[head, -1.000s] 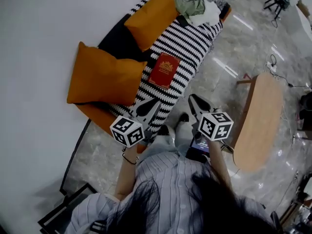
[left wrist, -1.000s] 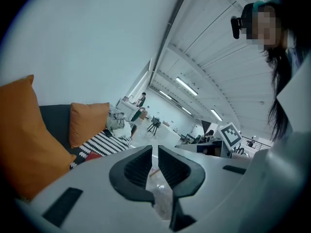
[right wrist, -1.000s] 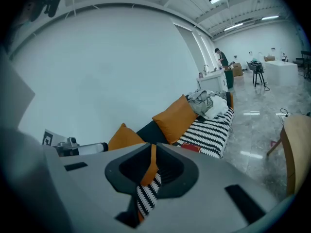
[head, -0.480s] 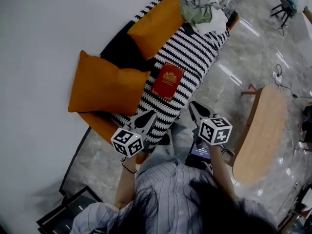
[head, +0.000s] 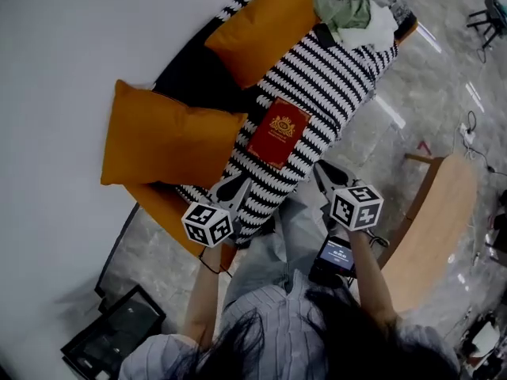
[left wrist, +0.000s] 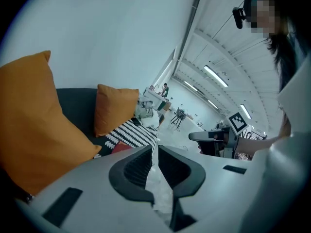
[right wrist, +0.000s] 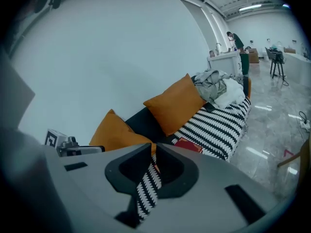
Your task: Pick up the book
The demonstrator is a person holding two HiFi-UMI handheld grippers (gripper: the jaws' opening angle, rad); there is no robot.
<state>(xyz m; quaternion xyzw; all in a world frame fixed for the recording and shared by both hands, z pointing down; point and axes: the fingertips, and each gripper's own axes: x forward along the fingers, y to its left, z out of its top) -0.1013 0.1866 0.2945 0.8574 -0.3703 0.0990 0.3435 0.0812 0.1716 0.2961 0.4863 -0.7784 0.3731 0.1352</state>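
A red book (head: 278,131) with a gold crest lies flat on the black-and-white striped blanket (head: 333,77) that covers the sofa seat. It shows as a red sliver (right wrist: 188,144) in the right gripper view and a reddish edge (left wrist: 121,148) in the left gripper view. My left gripper (head: 240,182) is shut and empty, its tips over the blanket's near edge, just short of the book. My right gripper (head: 320,169) is shut and empty too, off the sofa's front edge, to the right of the book.
Two orange cushions (head: 162,137) (head: 265,26) lean on the sofa back, left of the book. A heap of clothes (head: 352,6) lies at the sofa's far end. A wooden table (head: 432,228) stands on the marble floor at right. A dark box (head: 111,335) sits at bottom left.
Both grippers have moved forward and down toward the sofa, still shut. The book now lies much closer to their tips.
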